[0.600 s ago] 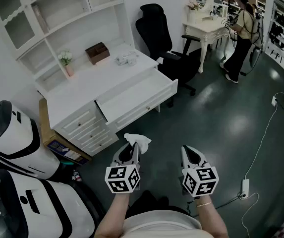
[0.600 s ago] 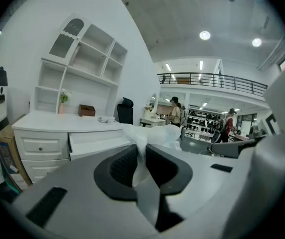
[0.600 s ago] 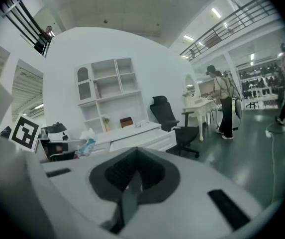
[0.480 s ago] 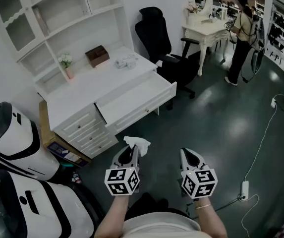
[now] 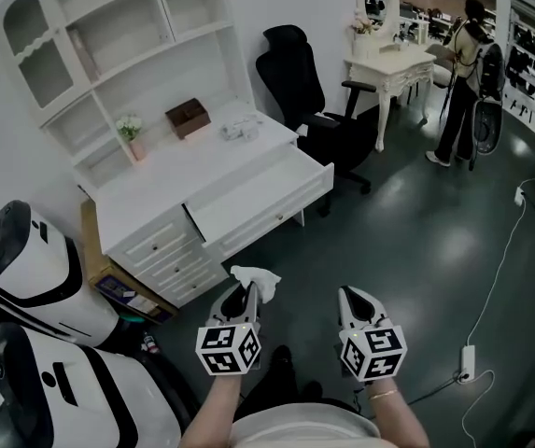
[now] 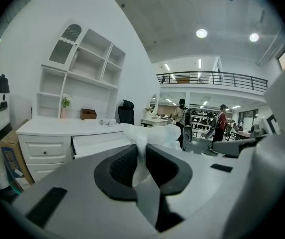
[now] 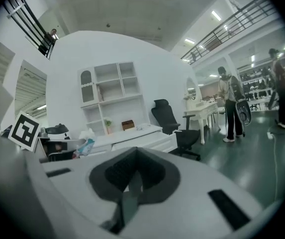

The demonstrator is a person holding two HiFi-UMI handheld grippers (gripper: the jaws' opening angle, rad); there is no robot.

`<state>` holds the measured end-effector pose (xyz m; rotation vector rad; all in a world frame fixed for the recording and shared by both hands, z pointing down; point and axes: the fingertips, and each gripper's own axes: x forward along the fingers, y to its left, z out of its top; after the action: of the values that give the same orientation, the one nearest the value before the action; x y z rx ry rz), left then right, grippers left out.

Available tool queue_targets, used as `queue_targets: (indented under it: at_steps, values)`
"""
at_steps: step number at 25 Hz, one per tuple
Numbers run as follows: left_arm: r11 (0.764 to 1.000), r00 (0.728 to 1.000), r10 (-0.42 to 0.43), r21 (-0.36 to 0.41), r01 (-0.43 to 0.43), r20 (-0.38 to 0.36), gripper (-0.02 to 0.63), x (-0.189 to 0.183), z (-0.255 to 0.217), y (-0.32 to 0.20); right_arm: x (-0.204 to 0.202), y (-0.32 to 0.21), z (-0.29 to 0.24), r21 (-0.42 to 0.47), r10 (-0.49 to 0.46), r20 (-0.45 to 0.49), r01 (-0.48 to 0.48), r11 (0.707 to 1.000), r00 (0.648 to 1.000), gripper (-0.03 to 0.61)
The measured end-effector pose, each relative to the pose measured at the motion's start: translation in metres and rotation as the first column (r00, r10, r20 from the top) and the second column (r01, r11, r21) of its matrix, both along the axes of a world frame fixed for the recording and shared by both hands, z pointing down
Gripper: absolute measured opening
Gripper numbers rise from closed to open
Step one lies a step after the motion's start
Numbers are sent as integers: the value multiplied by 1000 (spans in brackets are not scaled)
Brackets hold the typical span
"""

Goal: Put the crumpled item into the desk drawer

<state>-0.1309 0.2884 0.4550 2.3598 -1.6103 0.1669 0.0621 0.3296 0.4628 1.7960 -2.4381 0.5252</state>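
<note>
The crumpled white paper tissue [image 5: 256,278] is pinched between the jaws of the left gripper [image 5: 248,293], which are closed narrowly on its lower part. In the left gripper view the dark pads are pressed on the tissue [image 6: 149,136] from both sides, and its loose upper part is spread above the left gripper [image 6: 138,154]. It is judged that the tissue is gripped low so that the free part can hang out and fall cleanly when it is released.

The right gripper [image 5: 353,297] is held beside the left one. Its jaws are brought together and nothing is seen between them in the right gripper view [image 7: 132,176]. It seems to be held aside because no work is needed from it.

The pulled-out white desk drawer [image 5: 248,194] is well apart from the tissue, ahead and slightly to the left. It is already open and its inside looks bare, so it does not need to be pulled further.

Dark open floor lies between the grippers and the front edge of the drawer. The way is limited on the left by the large white and black rounded machines [image 5: 34,269] and on the right by the black office chair [image 5: 309,82], which stands near the drawer's right corner. The front wall must be cleared from above before the tissue is let go.
</note>
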Motion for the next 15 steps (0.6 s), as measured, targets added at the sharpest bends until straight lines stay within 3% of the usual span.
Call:
queue_targets:
  at_steps: [8, 15]
  values:
    - [999, 1000, -28, 18, 28, -2, 46, -13, -3, -27, 4, -25, 2, -3, 28, 21, -28, 1000, 999, 2]
    - [1000, 1000, -27, 13, 27, -4, 46, -10, 10, -87, 17, -74, 12, -21, 72, 11, -71, 997, 997, 2]
